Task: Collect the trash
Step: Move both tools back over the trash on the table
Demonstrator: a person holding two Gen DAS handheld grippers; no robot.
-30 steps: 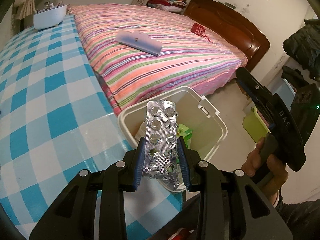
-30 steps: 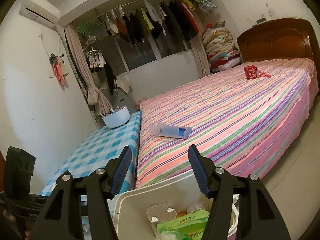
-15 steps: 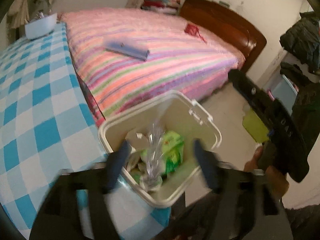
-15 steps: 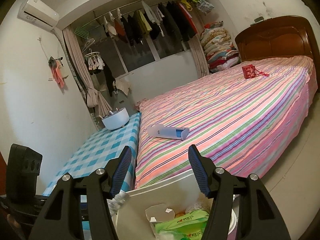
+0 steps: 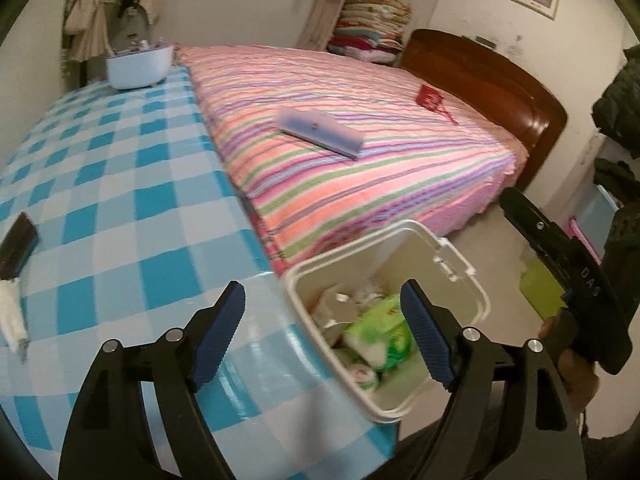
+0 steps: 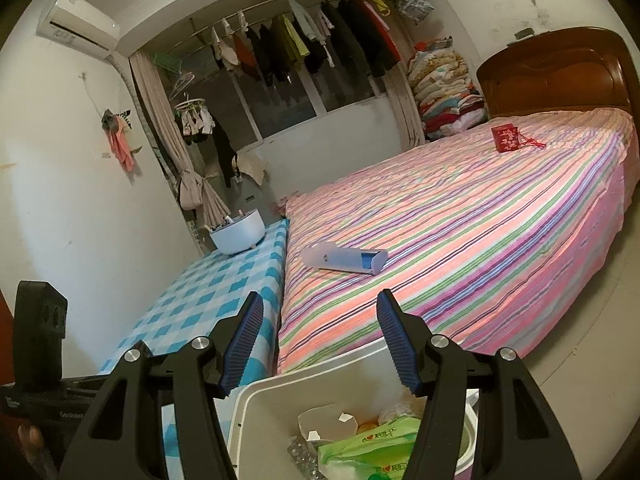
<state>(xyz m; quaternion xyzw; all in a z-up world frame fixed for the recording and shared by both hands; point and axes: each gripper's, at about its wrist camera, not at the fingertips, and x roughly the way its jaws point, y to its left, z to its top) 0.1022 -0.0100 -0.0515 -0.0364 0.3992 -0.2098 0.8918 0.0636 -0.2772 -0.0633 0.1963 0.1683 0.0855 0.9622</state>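
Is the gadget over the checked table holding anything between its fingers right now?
No. The left gripper has its fingers spread wide with nothing between them.

Left gripper (image 5: 322, 322): black two-finger frame with blue ribbed pads, tilted downward, jaws spread wide after just opening; nothing between the pads. Right gripper (image 6: 320, 338): same black frame and blue pads, aimed only slightly below level, jaws parted about halfway, gap empty. Right hand (image 5: 576, 372) wrapped around that gripper's black handle, seen at the right edge of the left wrist view.
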